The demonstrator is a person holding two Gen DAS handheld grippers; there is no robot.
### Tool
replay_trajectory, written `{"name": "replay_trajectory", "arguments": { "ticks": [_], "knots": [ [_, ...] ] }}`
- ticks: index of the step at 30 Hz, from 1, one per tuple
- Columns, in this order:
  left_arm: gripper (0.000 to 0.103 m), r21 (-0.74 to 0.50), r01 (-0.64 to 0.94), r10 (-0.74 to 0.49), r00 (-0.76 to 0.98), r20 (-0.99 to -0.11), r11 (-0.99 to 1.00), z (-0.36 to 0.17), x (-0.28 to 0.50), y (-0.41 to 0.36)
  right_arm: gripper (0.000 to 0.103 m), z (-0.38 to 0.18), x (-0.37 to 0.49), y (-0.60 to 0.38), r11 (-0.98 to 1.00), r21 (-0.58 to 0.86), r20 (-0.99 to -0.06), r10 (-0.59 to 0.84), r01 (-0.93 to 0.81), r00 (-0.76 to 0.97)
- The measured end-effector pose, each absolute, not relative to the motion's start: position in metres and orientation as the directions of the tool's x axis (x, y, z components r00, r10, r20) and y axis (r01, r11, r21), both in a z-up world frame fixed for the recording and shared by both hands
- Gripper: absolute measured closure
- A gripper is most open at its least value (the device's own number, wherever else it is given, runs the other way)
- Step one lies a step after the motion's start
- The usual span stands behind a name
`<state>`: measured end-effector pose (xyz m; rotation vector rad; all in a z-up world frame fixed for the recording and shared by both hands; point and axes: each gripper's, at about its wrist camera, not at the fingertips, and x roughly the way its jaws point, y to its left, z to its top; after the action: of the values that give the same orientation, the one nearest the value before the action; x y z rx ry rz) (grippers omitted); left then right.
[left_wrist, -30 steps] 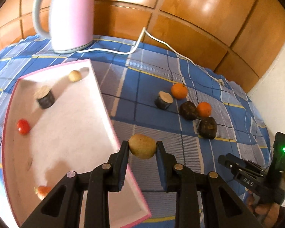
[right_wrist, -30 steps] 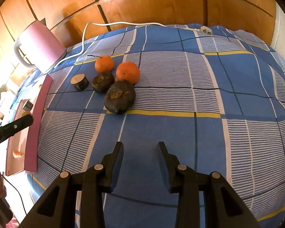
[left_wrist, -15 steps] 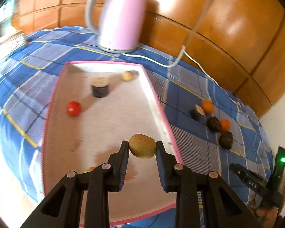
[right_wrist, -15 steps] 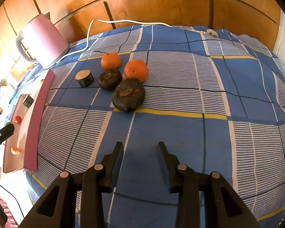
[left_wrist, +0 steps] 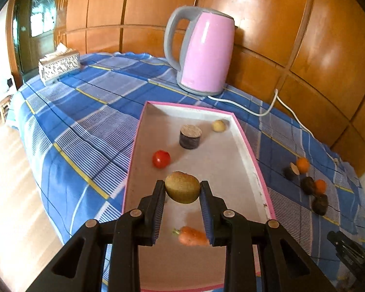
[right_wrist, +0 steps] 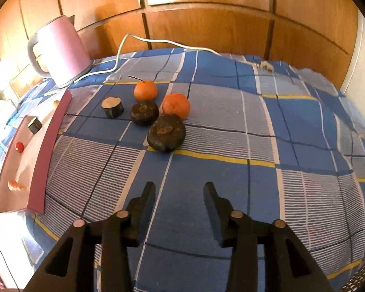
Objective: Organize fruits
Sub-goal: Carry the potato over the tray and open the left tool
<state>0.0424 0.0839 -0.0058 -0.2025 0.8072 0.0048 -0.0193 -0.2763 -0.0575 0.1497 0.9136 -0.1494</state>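
Left hand-held gripper (left_wrist: 182,189): clamped on kiwi (left_wrist: 182,187), now held over lower centre of pink tray (left_wrist: 253,160) in left wrist view. One second ago: kiwi at tray's right edge, over checked cloth (left_wrist: 90,112); tray then at frame left, kettle (left_wrist: 202,51) at upper left. Now: tray centred, kettle upper centre. Meaning: carry complete, release probably next. Already in tray: tomato (left_wrist: 161,159), carrot (left_wrist: 192,236), dark cylinder (left_wrist: 190,136), small pale fruit (left_wrist: 219,125).

Right hand-held gripper (right_wrist: 180,194): apart and opening, nothing between, wider than a second ago. Ahead, upper centre of right wrist view, unsorted on table: two oranges (right_wrist: 145,90) (right_wrist: 176,105), dark lumps (right_wrist: 166,132) (right_wrist: 144,112), cut piece (right_wrist: 112,107). Placement unchanged.
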Motion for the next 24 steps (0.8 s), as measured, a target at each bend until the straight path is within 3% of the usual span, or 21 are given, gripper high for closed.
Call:
{"name": "replay_trajectory", "arguments": {
  "ticks": [8, 18, 24],
  "knots": [
    [0.074, -0.087, -0.077, -0.006, 0.718, -0.696, 0.993, -0.009, 0.047, 0.074, 0.058, -0.063, -0.02, -0.27, 0.973, 0.015, -0.797, -0.127, 0.229, 0.59],
    [0.074, -0.112, -0.066, -0.04, 0.665, -0.746, 0.991, -0.032, 0.067, 0.061, 0.058, -0.074, -0.025, -0.303, 0.923, -0.014, -0.813, -0.234, 0.384, 0.533],
    [0.073, -0.098, -0.072, -0.027, 0.655, -0.755, 0.993, -0.041, 0.072, 0.058, 0.045, -0.079, -0.028, -0.308, 0.917, -0.009, -0.801, -0.246, 0.4, 0.545]
  ]
}}
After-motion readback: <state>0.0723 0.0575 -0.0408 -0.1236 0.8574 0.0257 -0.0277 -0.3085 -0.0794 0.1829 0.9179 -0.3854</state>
